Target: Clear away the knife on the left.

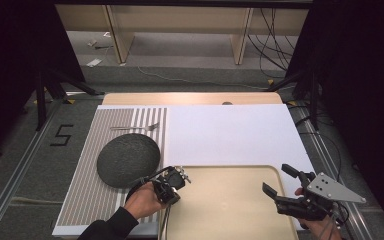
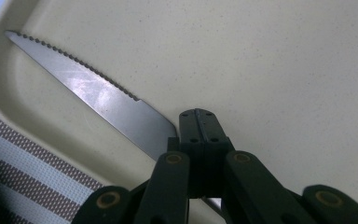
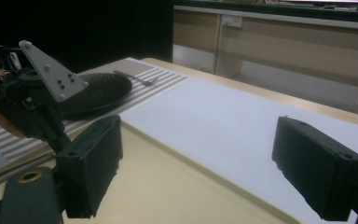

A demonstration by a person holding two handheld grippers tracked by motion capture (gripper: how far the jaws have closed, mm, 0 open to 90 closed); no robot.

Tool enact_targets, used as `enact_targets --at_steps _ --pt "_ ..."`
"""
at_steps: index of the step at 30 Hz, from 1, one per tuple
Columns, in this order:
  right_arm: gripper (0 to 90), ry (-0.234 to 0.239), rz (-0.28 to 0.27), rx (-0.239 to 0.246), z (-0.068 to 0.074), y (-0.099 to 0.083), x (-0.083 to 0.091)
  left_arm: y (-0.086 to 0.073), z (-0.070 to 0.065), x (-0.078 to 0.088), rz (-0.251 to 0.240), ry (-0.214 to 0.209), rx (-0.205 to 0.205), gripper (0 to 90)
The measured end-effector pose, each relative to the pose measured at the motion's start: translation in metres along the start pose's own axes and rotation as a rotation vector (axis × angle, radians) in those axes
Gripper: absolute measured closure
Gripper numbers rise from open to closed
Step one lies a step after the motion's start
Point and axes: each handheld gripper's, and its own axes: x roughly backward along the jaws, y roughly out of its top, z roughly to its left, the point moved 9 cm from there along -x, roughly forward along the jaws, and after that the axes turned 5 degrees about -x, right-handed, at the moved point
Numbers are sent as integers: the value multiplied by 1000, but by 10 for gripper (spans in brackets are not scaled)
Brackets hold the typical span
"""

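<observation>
My left gripper (image 2: 200, 135) has its jaws clamped on the knife (image 2: 98, 91), blade over the tray (image 2: 284, 70) at its near-left corner; right gripper (image 1: 282, 181) wide, empty. Next: lower and release, I judge

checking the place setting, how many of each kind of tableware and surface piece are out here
knife: 1, in the left gripper
fork: 1
dark plate: 1
striped placemat: 1
beige tray: 1
total: 5
</observation>
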Motion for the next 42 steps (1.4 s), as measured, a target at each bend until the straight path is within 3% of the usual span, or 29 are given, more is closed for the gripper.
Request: enact_targets --at_steps 21,26,31,37,42 --pt "169 0 4 -2 -1 0 0 -7 2 2 4 -11 19 897" --pt "169 1 1 -2 -1 0 0 -8 1 3 1 -36 24 884" --pt "169 2 1 -2 -1 0 0 -6 -4 4 -21 -101 37 659" --pt "169 4 -2 -3 0 1 0 -4 -3 6 -49 -106 29 445" --pt "169 4 0 -4 0 1 0 4 -9 12 -109 -140 23 314"
